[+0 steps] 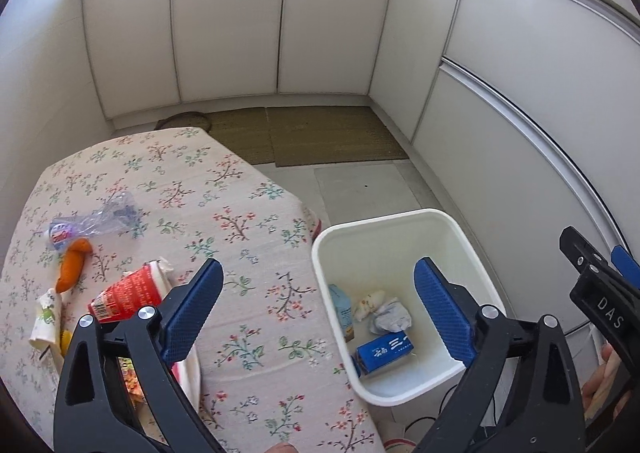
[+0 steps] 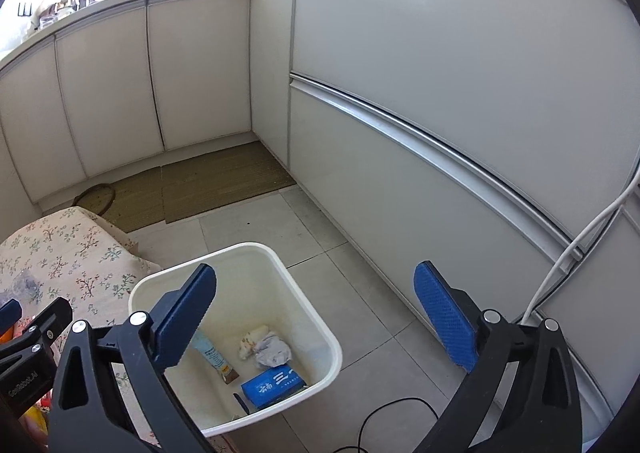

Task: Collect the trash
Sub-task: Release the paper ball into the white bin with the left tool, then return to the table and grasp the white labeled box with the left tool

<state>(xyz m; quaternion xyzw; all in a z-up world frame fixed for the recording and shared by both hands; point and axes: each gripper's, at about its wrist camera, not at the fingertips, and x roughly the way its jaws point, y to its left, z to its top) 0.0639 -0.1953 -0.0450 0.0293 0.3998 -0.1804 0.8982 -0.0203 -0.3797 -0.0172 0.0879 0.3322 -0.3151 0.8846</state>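
Trash [image 1: 124, 295] on the tablecloth [image 1: 248, 253] shows only from the left wrist.

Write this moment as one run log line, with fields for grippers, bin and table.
left gripper: open, empty | right gripper: open, empty | bin: blue box, crumpled paper | table: red cup remains

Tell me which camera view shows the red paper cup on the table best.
The left wrist view: the red paper cup lies on its side on the floral tablecloth, partly behind a finger of the left tool. The right wrist view does not show it.
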